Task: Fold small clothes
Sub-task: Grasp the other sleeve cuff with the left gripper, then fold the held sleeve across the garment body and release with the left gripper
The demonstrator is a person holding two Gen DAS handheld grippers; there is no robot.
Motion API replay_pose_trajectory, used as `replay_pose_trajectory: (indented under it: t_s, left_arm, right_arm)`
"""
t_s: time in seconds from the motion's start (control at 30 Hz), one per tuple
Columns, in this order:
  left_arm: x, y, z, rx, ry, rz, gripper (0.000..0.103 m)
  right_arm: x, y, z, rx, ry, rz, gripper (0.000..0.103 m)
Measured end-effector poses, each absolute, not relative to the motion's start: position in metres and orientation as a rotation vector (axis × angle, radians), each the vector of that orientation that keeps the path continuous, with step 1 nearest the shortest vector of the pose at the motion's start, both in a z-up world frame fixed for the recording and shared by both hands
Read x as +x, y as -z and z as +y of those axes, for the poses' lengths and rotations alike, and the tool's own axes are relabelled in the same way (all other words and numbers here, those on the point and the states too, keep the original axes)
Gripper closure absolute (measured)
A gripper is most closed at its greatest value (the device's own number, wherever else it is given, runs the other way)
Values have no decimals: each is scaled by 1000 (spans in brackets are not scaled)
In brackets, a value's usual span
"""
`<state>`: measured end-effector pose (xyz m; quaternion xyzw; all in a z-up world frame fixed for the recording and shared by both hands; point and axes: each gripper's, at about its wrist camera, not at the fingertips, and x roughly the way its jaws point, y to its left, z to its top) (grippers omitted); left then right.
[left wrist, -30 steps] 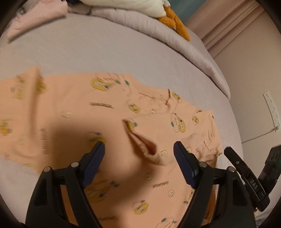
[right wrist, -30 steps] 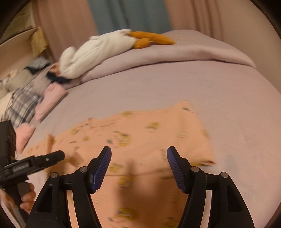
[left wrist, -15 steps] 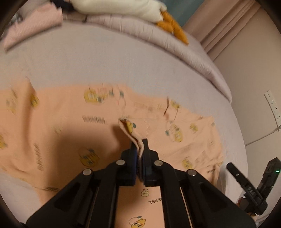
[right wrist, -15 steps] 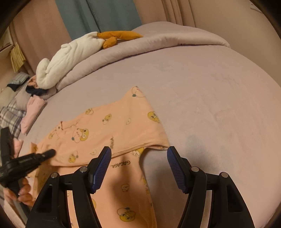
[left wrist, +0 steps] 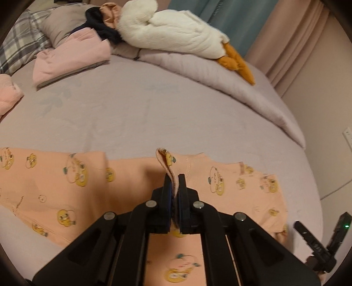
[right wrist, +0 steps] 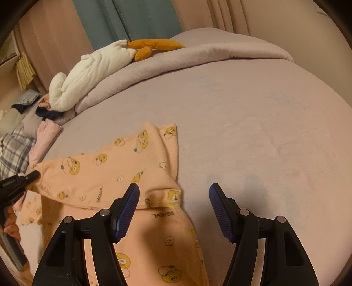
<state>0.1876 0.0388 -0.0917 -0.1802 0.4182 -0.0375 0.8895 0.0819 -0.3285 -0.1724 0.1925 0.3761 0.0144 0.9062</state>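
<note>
The left gripper (left wrist: 175, 187) is clamped on a cuff of the peach top (right wrist: 105, 176) spread on the bed (right wrist: 253, 123), the right gripper (right wrist: 173, 209) gapes empty, so carry the sleeve low across the body.

Lilac bed (right wrist: 253, 114), teal curtain (right wrist: 132, 19) between pink drapes (left wrist: 292, 44), dim warm light

"GAGAGA" is printed on the peach garment (right wrist: 123, 173), partly folded.
</note>
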Motion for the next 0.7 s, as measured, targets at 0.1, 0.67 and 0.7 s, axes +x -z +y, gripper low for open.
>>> replay_pose_trajectory:
  t_s: [0.1,0.67,0.7]
  left_arm:
    - [186,100,48,-384,56,892,99]
    - [187,134,64,-354,-38,1002,79]
    - [183,131,65,-361,-35,1000,62]
  right_arm:
    - [85,175,-326,396,-32,788,37]
    - [88,175,-314,354,-25,820,37]
    - [87,173,-313,349,-25,814,37]
